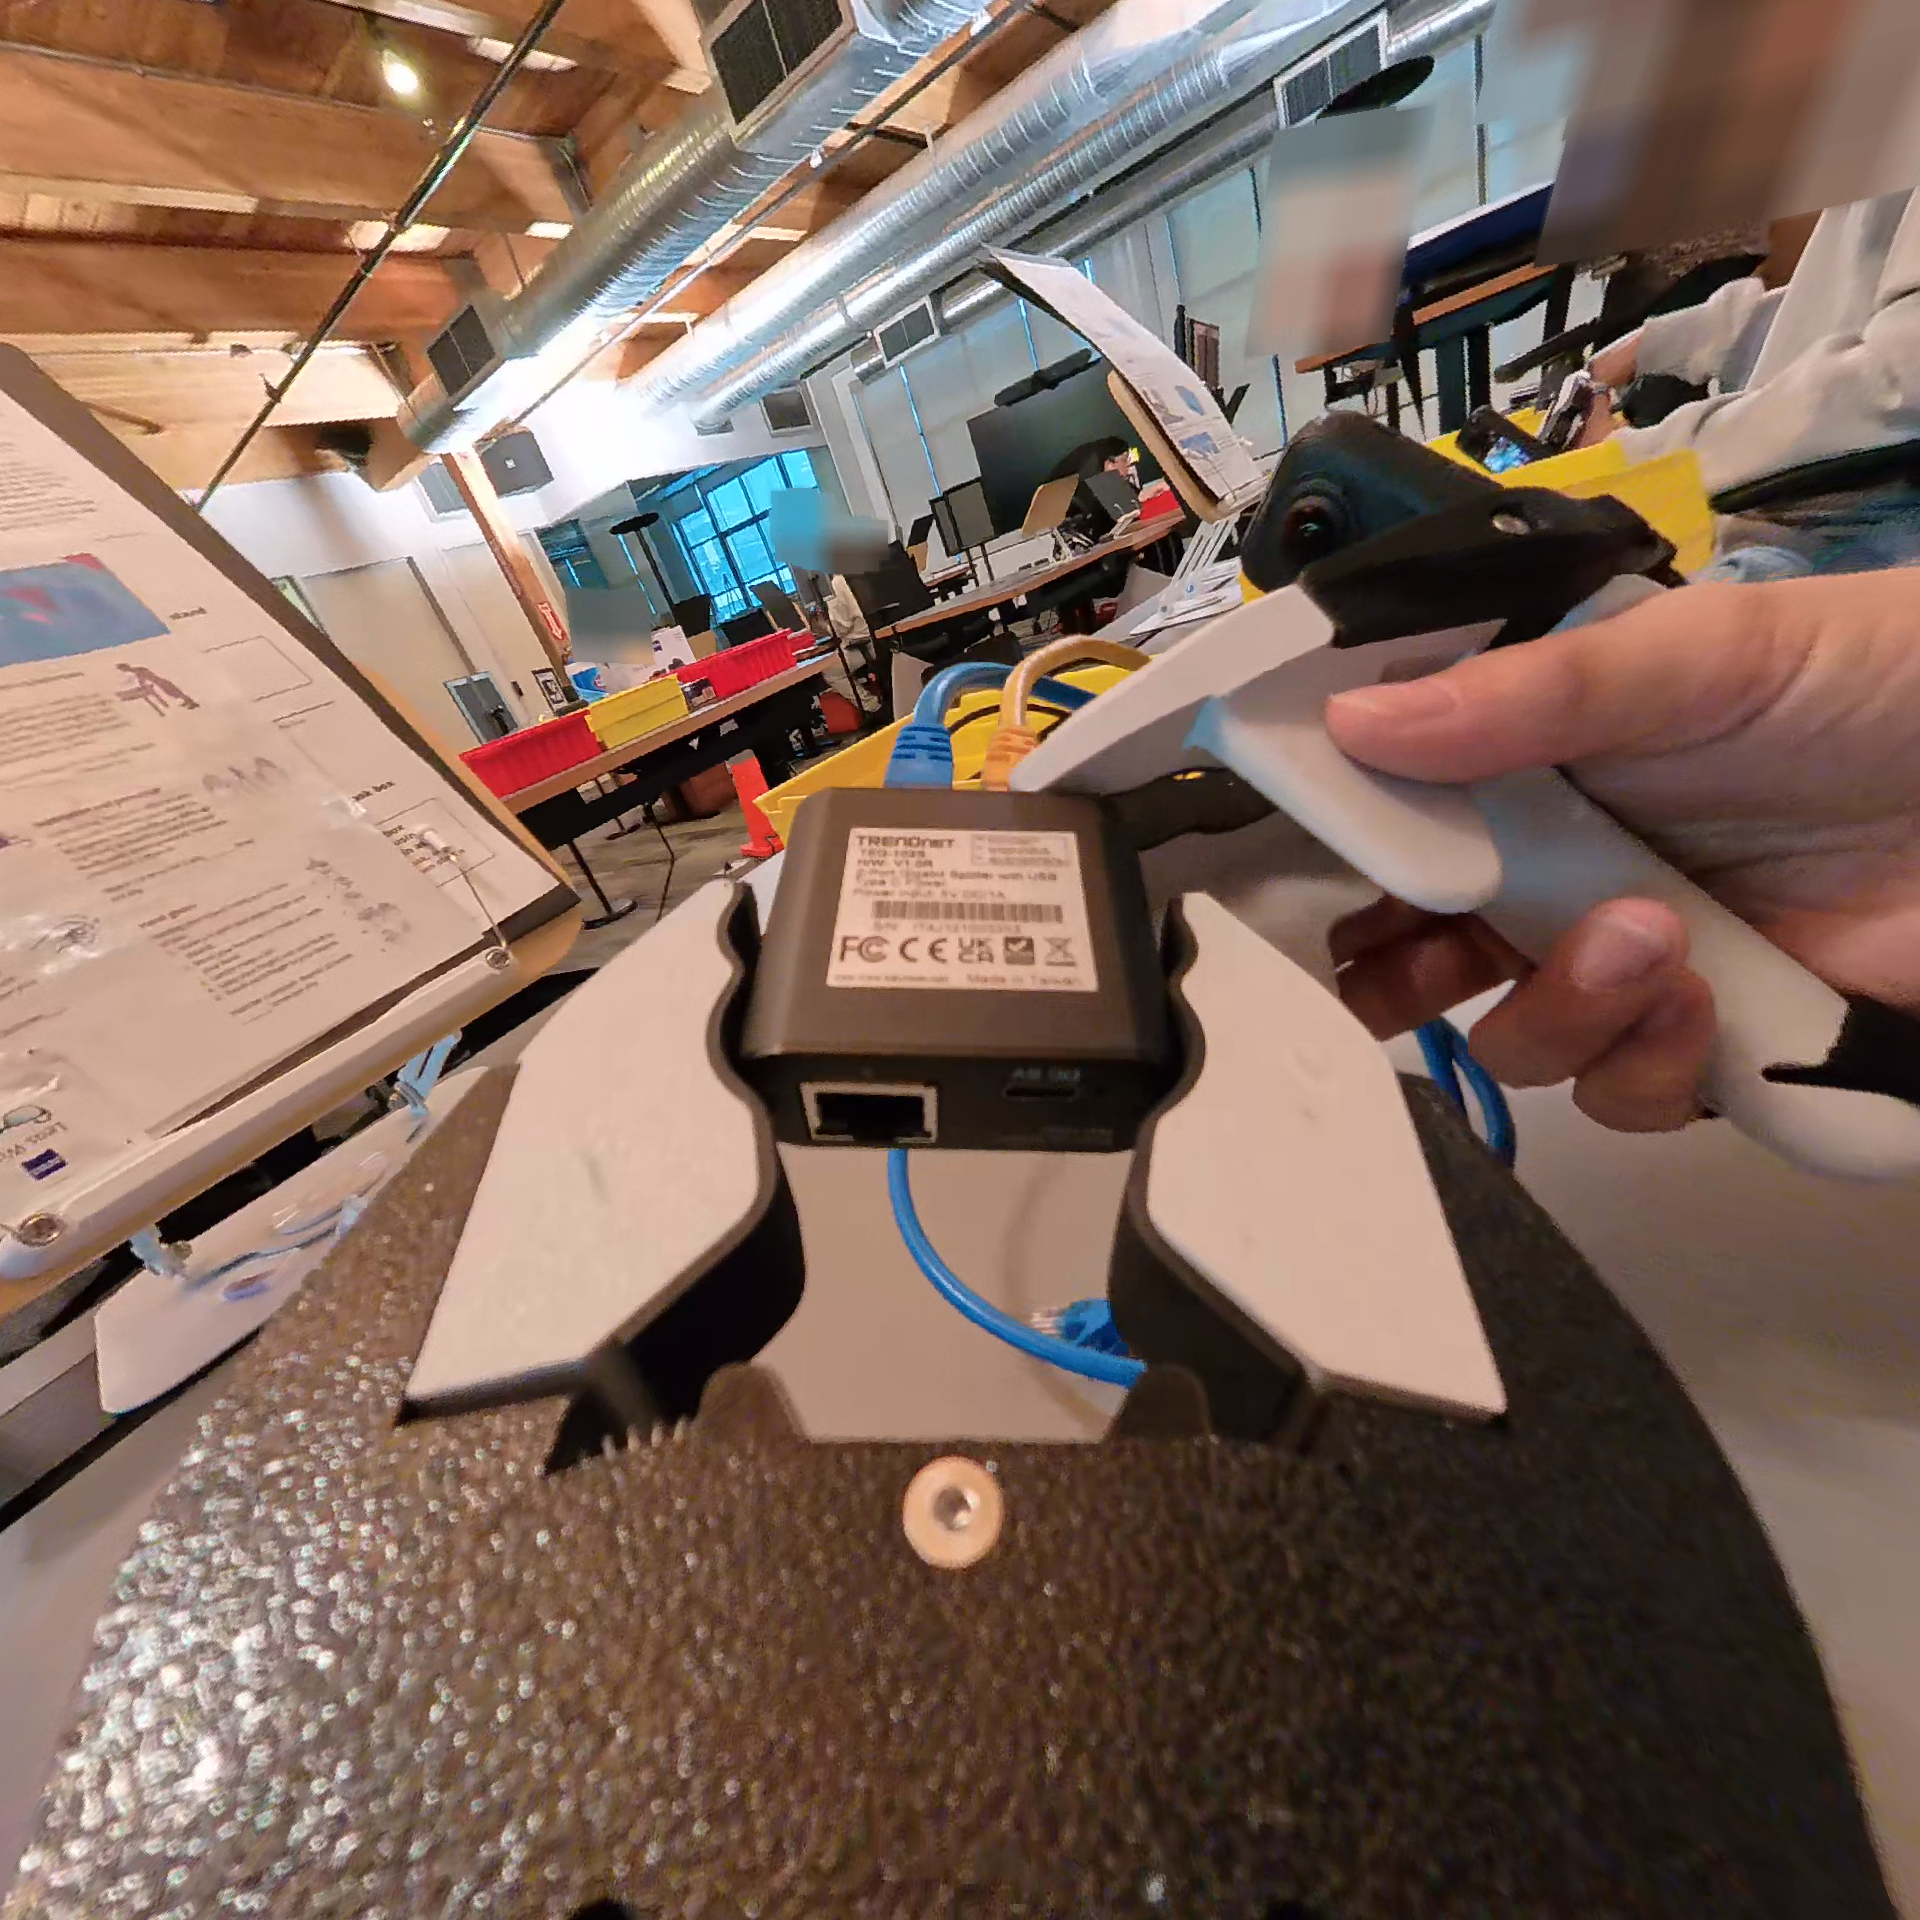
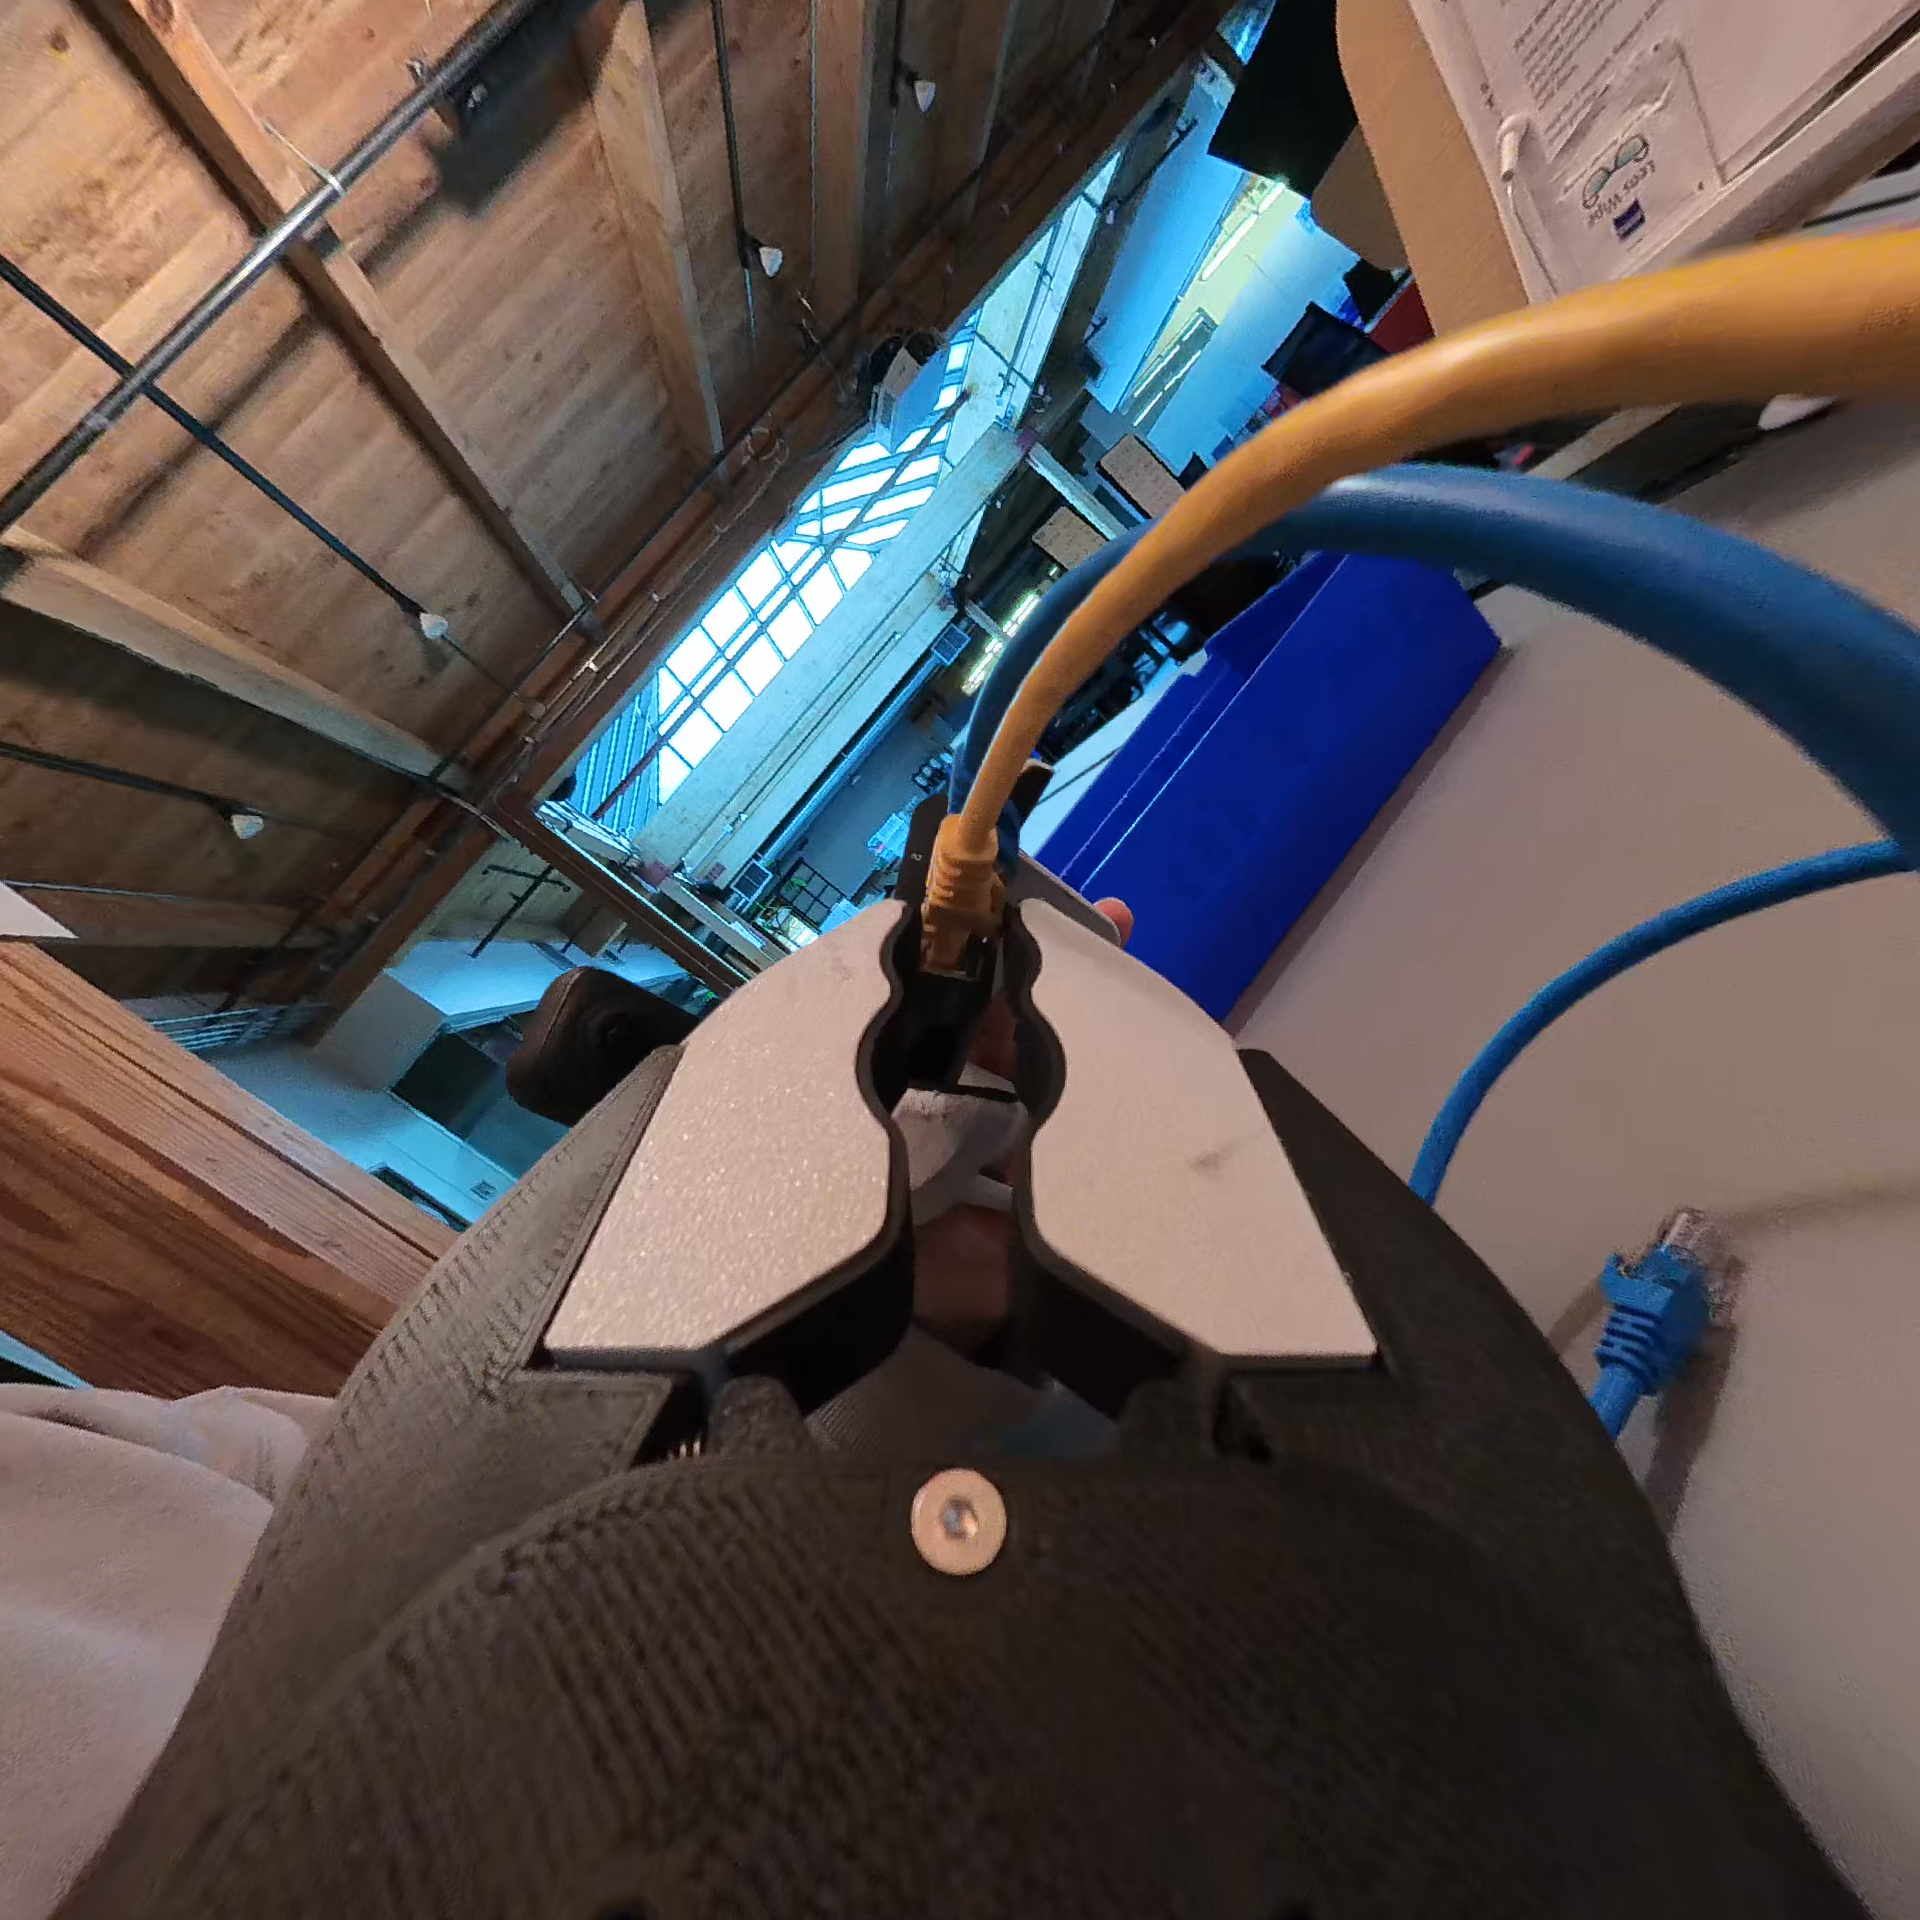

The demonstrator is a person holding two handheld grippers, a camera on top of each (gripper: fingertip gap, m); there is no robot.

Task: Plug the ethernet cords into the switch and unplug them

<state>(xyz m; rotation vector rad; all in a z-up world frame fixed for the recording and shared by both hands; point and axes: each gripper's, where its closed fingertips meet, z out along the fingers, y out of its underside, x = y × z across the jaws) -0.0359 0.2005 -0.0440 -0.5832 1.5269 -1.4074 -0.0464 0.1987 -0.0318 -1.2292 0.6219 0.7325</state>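
Observation:
My left gripper is shut on the black switch and holds it above the table, label side up, with an empty port facing the camera. A blue plug and a yellow plug sit in its far side. My right gripper, held by a hand, reaches in from the right over the yellow plug. In the right wrist view my right gripper is shut on the yellow plug. The yellow cord and blue cord arc away to the right. A loose blue plug lies on the table; it also shows under the switch.
A tilted board with printed sheets stands close on the left. A yellow bin is behind the switch. A blue bin sits on the white table. A wooden board is at the left. Only a small space, under 4 cm, lies between the two pairs of fingers.

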